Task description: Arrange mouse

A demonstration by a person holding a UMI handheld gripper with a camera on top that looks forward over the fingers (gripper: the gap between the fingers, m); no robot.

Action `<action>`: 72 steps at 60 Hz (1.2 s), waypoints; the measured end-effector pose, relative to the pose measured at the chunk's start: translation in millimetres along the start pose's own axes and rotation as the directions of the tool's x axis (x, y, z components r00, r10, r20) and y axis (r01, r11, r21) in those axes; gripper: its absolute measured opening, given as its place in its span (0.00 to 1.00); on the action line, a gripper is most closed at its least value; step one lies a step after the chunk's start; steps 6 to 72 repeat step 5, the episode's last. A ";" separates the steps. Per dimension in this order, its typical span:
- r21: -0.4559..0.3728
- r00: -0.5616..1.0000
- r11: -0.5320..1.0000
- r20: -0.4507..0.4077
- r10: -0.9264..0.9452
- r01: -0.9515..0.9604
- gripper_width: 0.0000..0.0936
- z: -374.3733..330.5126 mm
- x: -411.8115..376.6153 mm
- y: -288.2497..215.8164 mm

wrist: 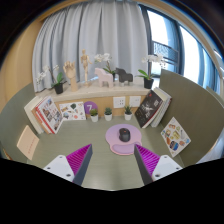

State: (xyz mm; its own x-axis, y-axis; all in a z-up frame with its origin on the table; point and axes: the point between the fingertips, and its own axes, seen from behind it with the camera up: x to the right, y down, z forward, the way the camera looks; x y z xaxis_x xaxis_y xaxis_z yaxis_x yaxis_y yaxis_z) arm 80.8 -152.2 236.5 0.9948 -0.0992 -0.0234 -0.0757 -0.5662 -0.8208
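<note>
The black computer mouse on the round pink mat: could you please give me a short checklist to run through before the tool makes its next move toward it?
1. Target in sight: the black computer mouse sits on the round pink mouse mat, beyond the fingers. Ok.
2. Tool open: the two pink-padded fingers stand wide apart, nothing between them. Ok.
3. Alignment: mouse lies roughly ahead of the gap, slightly toward the right finger. Ok.
4. Contact with the mouse: none, the fingers are short of the mat. Not ok yet.
5. Path: bare tabletop between fingers and mat. Ok.
6. Mouse cable or orientation: too small to tell. Cannot tell.
</note>
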 end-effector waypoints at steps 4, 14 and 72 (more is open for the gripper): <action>-0.007 1.000 1.000 -0.005 -0.019 0.019 0.90 -9.9 -3.6 10.3; -0.010 1.000 1.000 -0.005 -0.025 0.025 0.90 -12.0 -5.2 12.2; -0.010 1.000 1.000 -0.005 -0.025 0.025 0.90 -12.0 -5.2 12.2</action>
